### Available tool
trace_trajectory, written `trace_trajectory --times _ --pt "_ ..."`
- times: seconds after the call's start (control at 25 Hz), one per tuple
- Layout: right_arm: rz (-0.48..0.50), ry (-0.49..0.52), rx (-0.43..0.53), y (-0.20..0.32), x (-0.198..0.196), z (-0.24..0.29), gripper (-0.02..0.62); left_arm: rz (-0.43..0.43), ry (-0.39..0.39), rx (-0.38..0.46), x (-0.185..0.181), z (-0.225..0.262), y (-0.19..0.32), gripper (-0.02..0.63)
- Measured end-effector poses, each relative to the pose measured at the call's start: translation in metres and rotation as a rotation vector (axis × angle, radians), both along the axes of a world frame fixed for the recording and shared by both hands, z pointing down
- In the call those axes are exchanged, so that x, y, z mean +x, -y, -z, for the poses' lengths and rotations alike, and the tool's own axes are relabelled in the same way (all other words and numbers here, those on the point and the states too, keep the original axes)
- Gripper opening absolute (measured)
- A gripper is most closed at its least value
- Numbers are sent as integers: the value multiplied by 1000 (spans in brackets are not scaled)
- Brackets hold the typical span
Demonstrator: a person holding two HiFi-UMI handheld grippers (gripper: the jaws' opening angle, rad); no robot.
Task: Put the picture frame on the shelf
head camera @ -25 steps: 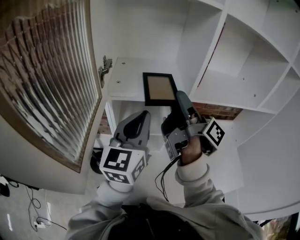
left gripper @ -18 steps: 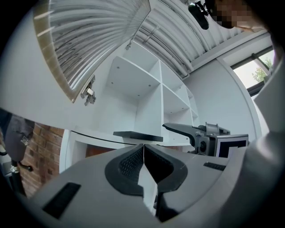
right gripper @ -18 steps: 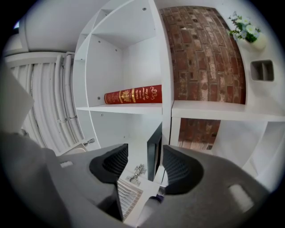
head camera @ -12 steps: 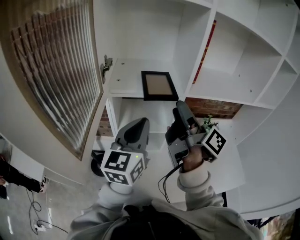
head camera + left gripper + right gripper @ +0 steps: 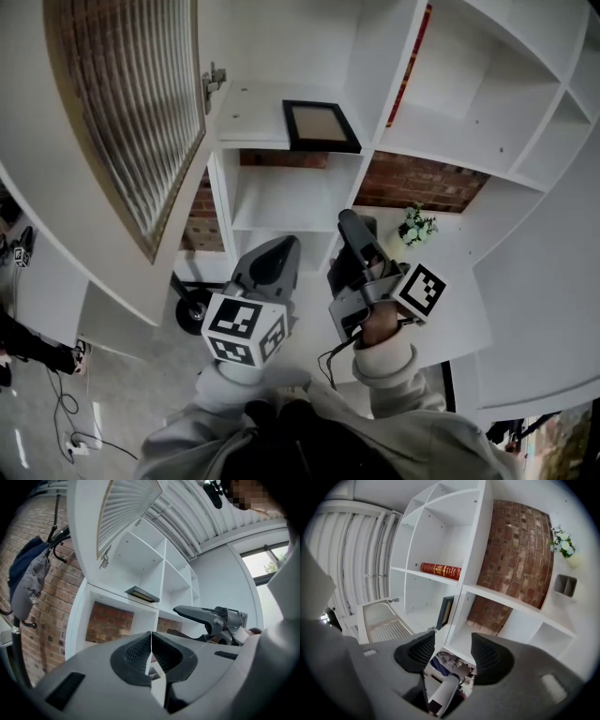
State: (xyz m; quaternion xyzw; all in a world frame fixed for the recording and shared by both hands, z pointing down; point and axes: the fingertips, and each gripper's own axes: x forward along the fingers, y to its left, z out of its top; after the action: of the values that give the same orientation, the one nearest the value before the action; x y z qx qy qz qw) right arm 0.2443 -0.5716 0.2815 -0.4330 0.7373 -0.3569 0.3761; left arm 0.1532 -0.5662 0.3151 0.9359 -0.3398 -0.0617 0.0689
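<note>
The black picture frame [image 5: 321,126] lies flat on a white shelf [image 5: 248,103] of the wall unit, with nothing holding it. Both grippers hang well below it. My left gripper [image 5: 279,249] has its jaws pressed together and holds nothing. My right gripper [image 5: 342,244] is open and empty. In the left gripper view the frame [image 5: 142,594] shows edge-on on the shelf, and the jaws of the left gripper [image 5: 151,645] meet. In the right gripper view the frame [image 5: 446,612] sits beyond the spread jaws of the right gripper [image 5: 452,654].
A cabinet door with ribbed glass [image 5: 131,112] stands open at the left, hinged [image 5: 214,77] beside the frame's shelf. A red book [image 5: 410,66] lies in the neighbouring compartment. A small potted plant [image 5: 415,226] stands on a lower surface at the right. Brick wall [image 5: 422,183] shows behind open compartments.
Both grippers have dropped down and away from the shelf. The frame stays lying there, now farther from them. The right jaws remain open.
</note>
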Motion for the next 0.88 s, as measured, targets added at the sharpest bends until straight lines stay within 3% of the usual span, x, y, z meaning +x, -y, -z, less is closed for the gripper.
trace_trajectory --times 0.24,0.32,0.44,0.56,0.72,0.88 --pt "50 -127 66 -28 -33 -14 235 -10 20 -45 -10 -30 -22 6" --pt "25 -214 71 -37 -39 -22 167 -28 20 -57 -6 -37 -30 6" --pt "-27 -331 23 -50 -37 -43 151 -66 15 -79 2 -49 -41 5" --pt "-83 -389 -27 -63 -29 -62 84 -94 6 -112 9 -66 -49 5" --pt "-132 -448 -19 -79 -21 -80 3 -143 -4 -138 20 -88 -62 5" --pt "-196 -507 -9 -99 -11 -99 0 -193 -11 -163 31 -111 -80 5"
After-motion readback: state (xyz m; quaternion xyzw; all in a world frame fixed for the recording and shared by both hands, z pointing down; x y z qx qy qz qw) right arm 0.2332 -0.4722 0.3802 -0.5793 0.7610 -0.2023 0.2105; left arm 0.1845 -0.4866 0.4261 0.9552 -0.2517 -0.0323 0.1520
